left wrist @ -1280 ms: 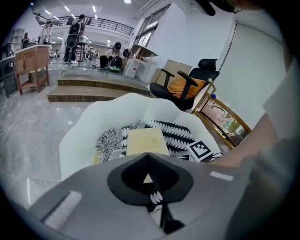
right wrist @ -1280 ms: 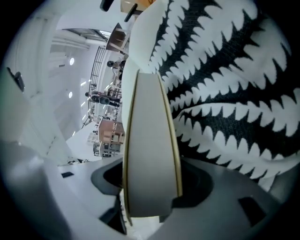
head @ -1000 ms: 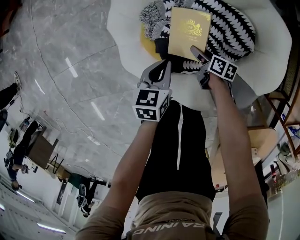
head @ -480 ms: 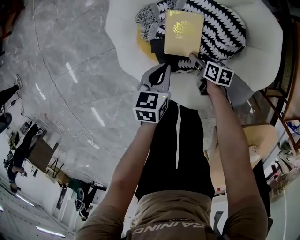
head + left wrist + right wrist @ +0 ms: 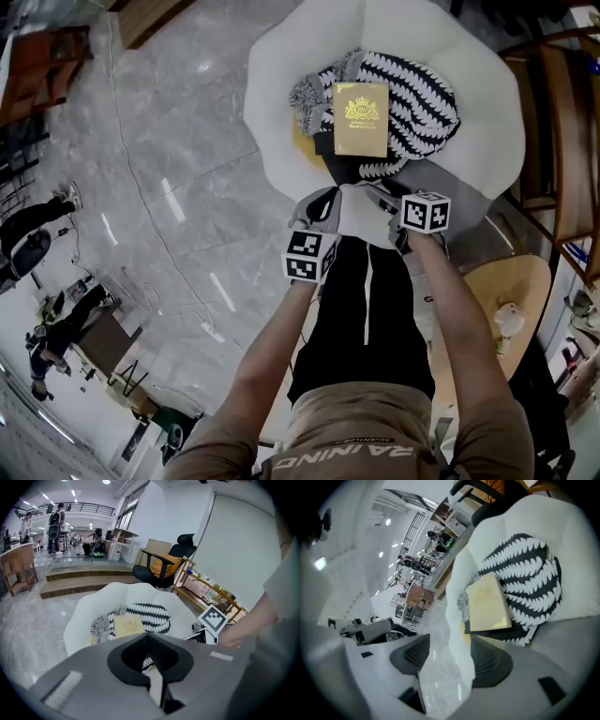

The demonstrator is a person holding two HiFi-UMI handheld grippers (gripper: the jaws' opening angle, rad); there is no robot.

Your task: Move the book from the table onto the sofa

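Already the book lies on the striped cushion on the sofa, long axis near-to-far. The right gripper is nearer, fingers apart and empty. The left gripper seems closed on nothing.

Book cover print too small to read, yellow thing mostly under striped knit
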